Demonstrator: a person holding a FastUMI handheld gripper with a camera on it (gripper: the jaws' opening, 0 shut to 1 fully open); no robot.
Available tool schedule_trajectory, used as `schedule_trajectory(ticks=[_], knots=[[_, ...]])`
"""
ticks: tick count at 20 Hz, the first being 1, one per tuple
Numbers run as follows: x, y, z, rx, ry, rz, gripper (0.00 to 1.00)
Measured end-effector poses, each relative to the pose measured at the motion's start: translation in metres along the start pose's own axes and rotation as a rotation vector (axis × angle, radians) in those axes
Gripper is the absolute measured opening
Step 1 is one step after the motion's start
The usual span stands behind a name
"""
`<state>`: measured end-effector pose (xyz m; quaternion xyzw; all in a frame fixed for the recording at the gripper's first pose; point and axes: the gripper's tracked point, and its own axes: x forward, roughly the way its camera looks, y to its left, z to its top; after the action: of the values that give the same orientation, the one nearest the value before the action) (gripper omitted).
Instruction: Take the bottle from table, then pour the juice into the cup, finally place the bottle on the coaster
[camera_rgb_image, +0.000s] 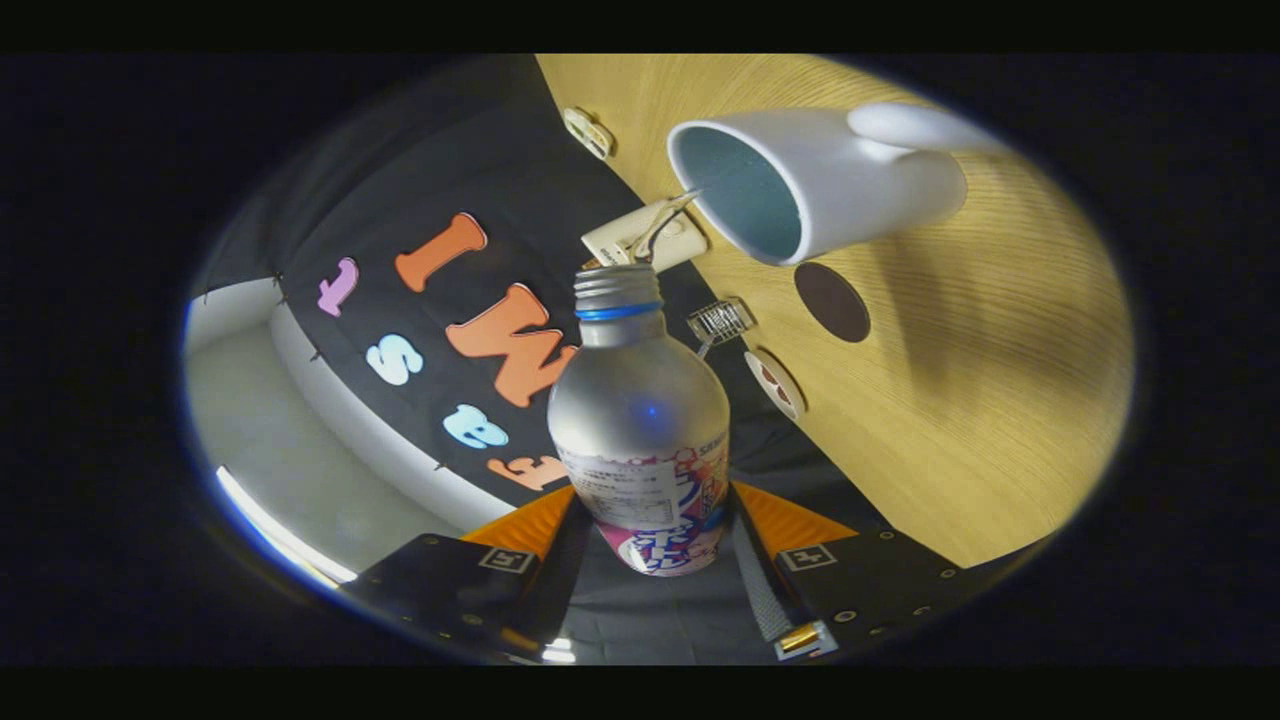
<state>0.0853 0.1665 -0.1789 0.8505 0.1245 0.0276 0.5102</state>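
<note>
Silver metal, the bottle (640, 420) sits pinched between both fingers of our gripper (655, 555), which press on its labelled lower part. We hold it tilted, open neck just short of the white cup (830, 185) on the wooden table (980, 400). Beyond the bottle, just beside the cup, lies a dark round coaster (832, 301).

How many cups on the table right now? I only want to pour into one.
1. The white cup stands on the wooden table, beyond the bottle that the gripper holds between its fingers, beside the dark round coaster. Others could be hidden.
</note>
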Motion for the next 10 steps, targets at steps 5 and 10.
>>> schedule_trajectory(ticks=[5, 10], knots=[[-0.0027, 0.0053, -0.0024, 0.022, 0.001, 0.002, 0.73], [-0.0042, 0.0092, -0.0036, 0.053, 0.004, 0.001, 0.73]])
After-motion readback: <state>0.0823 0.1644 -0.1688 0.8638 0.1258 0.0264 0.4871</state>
